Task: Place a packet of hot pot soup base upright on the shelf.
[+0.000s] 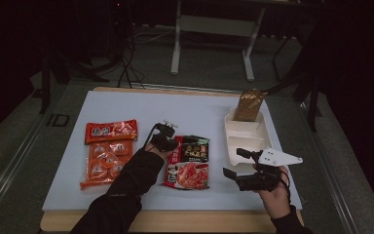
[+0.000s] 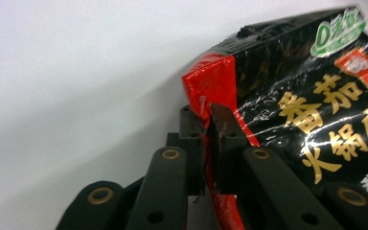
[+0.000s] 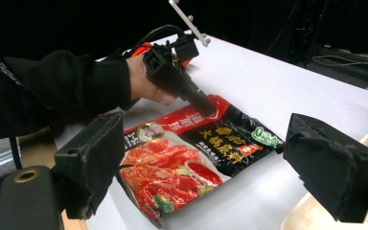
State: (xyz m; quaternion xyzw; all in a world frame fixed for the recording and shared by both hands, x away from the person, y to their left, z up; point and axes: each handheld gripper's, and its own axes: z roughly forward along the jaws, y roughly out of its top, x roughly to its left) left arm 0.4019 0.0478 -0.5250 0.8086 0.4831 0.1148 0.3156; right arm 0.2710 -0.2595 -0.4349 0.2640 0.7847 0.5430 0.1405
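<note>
Left gripper (image 2: 206,125) jaws pinching the red edge of the hotpot-base packet (image 1: 189,162), lying flat mid-surface. Right gripper (image 3: 196,167) jaws spread, empty, near the white tray (image 1: 246,139). Grasp done; lifting and placing judged still ahead.

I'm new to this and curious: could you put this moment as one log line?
left tongs: shut on red-and-black glossy soup-base packet edge | right tongs: open, holding nothing | white plastic tray: brown pouch inside
</note>
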